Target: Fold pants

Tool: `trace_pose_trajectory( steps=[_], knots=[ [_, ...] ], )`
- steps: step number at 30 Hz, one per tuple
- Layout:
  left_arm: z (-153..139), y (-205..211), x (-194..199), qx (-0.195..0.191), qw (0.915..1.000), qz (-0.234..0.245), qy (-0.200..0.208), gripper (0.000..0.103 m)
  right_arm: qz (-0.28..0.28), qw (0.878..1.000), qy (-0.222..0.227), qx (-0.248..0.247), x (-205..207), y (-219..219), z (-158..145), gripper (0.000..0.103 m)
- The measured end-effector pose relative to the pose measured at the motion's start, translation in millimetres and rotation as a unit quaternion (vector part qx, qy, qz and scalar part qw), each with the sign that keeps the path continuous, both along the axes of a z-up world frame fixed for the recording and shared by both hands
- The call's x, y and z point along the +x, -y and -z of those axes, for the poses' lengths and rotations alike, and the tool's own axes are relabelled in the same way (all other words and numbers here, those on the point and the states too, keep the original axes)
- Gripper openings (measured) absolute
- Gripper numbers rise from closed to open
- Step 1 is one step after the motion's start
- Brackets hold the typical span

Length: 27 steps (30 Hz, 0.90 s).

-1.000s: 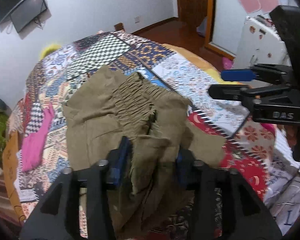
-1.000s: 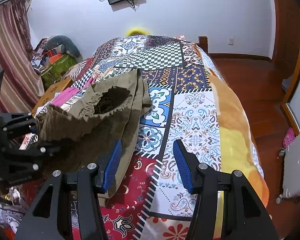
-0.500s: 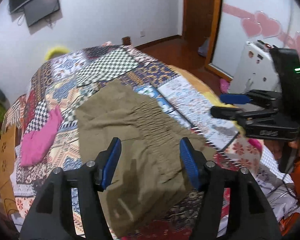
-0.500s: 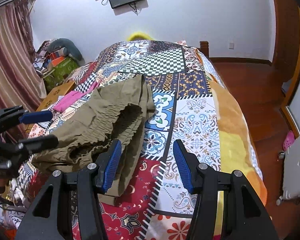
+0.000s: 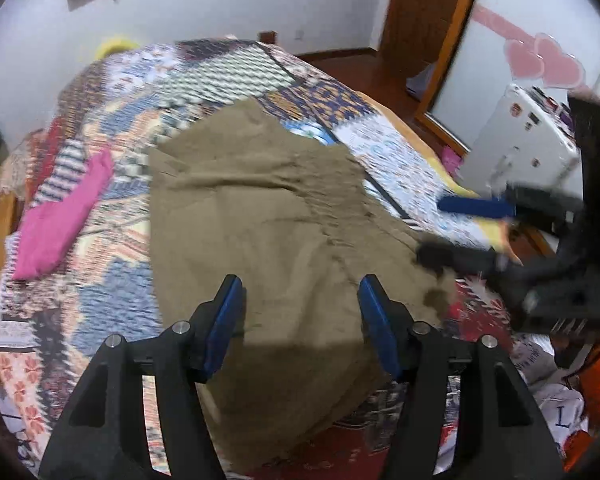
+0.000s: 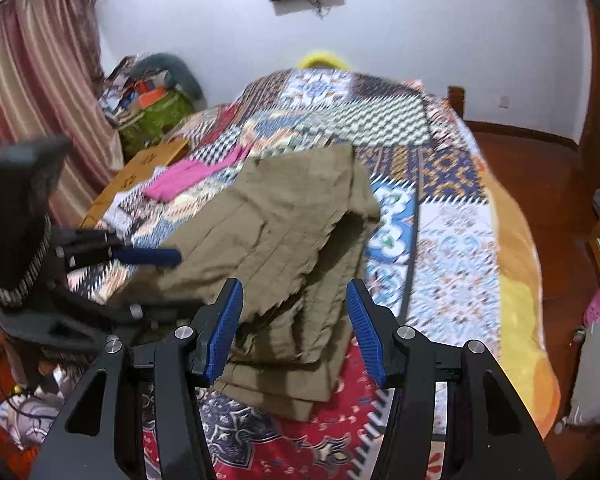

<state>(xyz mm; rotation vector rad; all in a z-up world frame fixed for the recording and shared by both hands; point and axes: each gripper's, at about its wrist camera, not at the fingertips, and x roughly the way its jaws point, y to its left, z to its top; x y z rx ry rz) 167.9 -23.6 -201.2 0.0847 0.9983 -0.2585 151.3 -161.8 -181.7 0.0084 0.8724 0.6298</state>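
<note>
Right now the olive pants (image 5: 268, 216) lie in a folded heap on the patchwork quilt (image 5: 204, 68) of the bed, w/ their near edge hanging toward the foot; in the right wrist view the pants (image 6: 284, 232) show stacked layers, thicker on the right side. Left gripper (image 5: 300, 316) hovers over the near part of the cloth, blue fingers (image 5: 224, 320) spread wide, nothing between them. Right gripper (image 6: 294, 320) is also above the near edge, fingers (image 6: 364, 324) wide apart & holding nothing. From the left cam, the right gripper (image 5: 456, 232) sits at the pants' right edge; can't tell if it touches. Pink garment (image 5: 64, 220) lies on the quilt left of the pants, apart from them. Both views are motion-blurred.
</note>
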Motion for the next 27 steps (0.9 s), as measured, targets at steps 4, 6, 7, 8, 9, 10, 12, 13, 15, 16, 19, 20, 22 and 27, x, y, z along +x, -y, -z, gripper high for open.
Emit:
trace_pose_trajectory(
  steps=[4, 6, 7, 8, 9, 10, 12, 13, 15, 16, 19, 20, 22, 27],
  knots=[
    [-12.7, -22.8, 4.7, 0.005, 0.9995, -0.023, 0.021, 0.061, -0.001, 1.000, -0.022, -0.009, -1.4, -3.9, 21.8, 0.050],
    [-15.8, -32.8, 9.5, 0.012, 0.9990, -0.035, 0.027, 0.061, 0.009, 1.000, -0.029, 0.003, -1.2, 2.3, 26.1, 0.056],
    [-16.9, -40.2, 13.5, 0.017, 0.9984, -0.044, 0.031, 0.061, 0.012, 0.999, -0.034, 0.010, -0.1, 5.1, 27.2, 0.058],
    [-17.2, -46.4, 17.3, 0.019, 0.9979, -0.051, 0.034, 0.061, 0.012, 0.999, -0.037, 0.014, -0.3, 6.2, 27.7, 0.058],
    [-16.7, -55.0, 24.0, 0.019, 0.9973, -0.062, 0.035, 0.061, 0.012, 0.999, -0.038, 0.015, 0.1, 6.4, 27.7, 0.058],
    [-15.1, -62.9, 30.0, 0.020, 0.9968, -0.070, 0.034, 0.061, 0.011, 0.999, -0.036, 0.013, -0.2, 6.1, 27.4, 0.058],
    [-9.5, -74.1, 44.2, 0.023, 0.9957, -0.085, 0.029, 0.061, 0.009, 0.999, -0.031, 0.007, -0.5, 4.5, 26.5, 0.058],
    [-6.6, -78.7, 50.4, 0.024, 0.9955, -0.088, 0.027, 0.061, 0.009, 0.999, -0.031, 0.006, -0.6, 4.3, 26.2, 0.058],
    [-0.8, -83.8, 61.0, 0.023, 0.9952, -0.093, 0.018, 0.061, 0.008, 0.999, -0.032, 0.006, 1.4, 4.0, 26.7, 0.058],
    [4.8, -87.6, 69.7, 0.017, 0.9954, -0.093, 0.008, 0.061, 0.009, 0.999, -0.033, 0.005, 2.4, 4.0, 27.4, 0.058],
    [18.6, -92.4, 87.5, 0.011, 0.9959, -0.089, -0.013, 0.061, 0.008, 0.999, -0.037, 0.007, 5.5, 5.1, 29.8, 0.058],
    [21.8, -92.3, 91.4, 0.013, 0.9959, -0.088, -0.017, 0.061, 0.008, 0.999, -0.038, 0.007, 6.4, 5.4, 30.6, 0.059],
    [29.1, -94.1, 104.8, 0.019, 0.9959, -0.086, -0.022, 0.061, 0.012, 0.999, -0.037, 0.001, 9.0, 6.2, 31.7, 0.059],
    [36.0, -102.9, 135.1, 0.002, 0.9952, -0.094, -0.029, 0.061, 0.017, 0.999, -0.039, -0.012, 19.7, 6.4, 35.8, 0.059]
  ],
)
